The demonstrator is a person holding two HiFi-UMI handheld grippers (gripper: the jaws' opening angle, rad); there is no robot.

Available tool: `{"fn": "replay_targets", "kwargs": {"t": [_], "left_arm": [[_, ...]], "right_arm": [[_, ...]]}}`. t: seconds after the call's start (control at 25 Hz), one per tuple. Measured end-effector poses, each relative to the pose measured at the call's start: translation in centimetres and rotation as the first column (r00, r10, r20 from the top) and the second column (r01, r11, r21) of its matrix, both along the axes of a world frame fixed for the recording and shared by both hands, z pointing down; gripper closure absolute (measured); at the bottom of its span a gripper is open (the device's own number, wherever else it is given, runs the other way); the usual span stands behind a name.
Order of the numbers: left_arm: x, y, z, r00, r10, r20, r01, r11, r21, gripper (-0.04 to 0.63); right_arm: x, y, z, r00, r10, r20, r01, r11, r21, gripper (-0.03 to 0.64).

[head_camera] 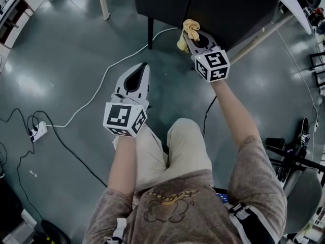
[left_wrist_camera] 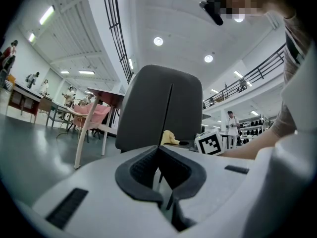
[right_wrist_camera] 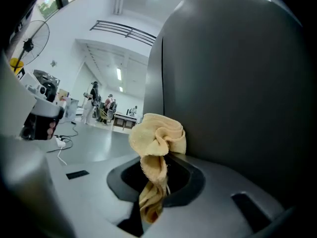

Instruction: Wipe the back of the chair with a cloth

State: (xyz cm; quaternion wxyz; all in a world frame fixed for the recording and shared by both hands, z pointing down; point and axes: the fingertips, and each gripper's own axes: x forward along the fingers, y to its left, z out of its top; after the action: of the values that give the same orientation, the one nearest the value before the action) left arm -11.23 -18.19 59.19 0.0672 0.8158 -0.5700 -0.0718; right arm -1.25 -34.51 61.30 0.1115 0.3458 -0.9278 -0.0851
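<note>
The cloth (head_camera: 191,30), pale yellow and crumpled into a ruffled bunch, sits against the dark grey chair back (head_camera: 228,9) near its lower edge in the head view. The right gripper (head_camera: 196,40) has its jaws closed on the cloth. In the right gripper view the cloth (right_wrist_camera: 157,138) runs lengthwise along the jaws: its bunched head stands up past the tips beside the chair back (right_wrist_camera: 237,83), and a thinner frayed tail trails back down between the pads of the right gripper (right_wrist_camera: 153,182). The grey surface fills most of that view.

The left gripper (head_camera: 144,69) hangs lower and to the left, well apart from the chair, pointing toward it. In its own view the left gripper (left_wrist_camera: 161,175) has its jaws pressed together with nothing between them. Beyond them the chair back (left_wrist_camera: 161,108) stands upright, with a straight seam (left_wrist_camera: 171,108) down its middle.

A black chair leg (head_camera: 151,33) drops to the glossy floor (head_camera: 61,60). A white cable (head_camera: 101,80) curves across the floor to a power strip (head_camera: 39,131), near the left gripper. A pink chair (left_wrist_camera: 91,115) stands at a table (left_wrist_camera: 106,95) further off.
</note>
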Motion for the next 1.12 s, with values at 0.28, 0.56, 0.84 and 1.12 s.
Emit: {"fn": "replay_targets", "kwargs": {"t": [0.28, 0.56, 0.84, 1.12], "left_arm": [[-0.3, -0.1, 0.0, 1.0, 0.005, 0.01, -0.005, 1.0, 0.002, 0.588], [-1.6, 0.0, -0.1, 1.0, -0.022, 0.017, 0.022, 1.0, -0.002, 0.588], [-2.9, 0.5, -0.1, 0.999, -0.044, 0.0, 0.044, 0.999, -0.006, 0.588], [-4.2, 0.6, 0.4, 0.998, -0.06, -0.023, 0.06, 0.998, -0.025, 0.588]], "right_arm": [[-5.7, -1.9, 0.6, 0.999, -0.046, 0.004, 0.046, 0.999, -0.03, 0.548], [-11.1, -3.4, 1.2, 0.997, -0.073, 0.02, 0.074, 0.995, -0.061, 0.548], [-15.5, -4.1, 1.4, 0.993, -0.112, 0.033, 0.115, 0.989, -0.091, 0.548], [-17.9, -4.5, 1.7, 0.991, -0.131, 0.04, 0.134, 0.986, -0.101, 0.548]]}}
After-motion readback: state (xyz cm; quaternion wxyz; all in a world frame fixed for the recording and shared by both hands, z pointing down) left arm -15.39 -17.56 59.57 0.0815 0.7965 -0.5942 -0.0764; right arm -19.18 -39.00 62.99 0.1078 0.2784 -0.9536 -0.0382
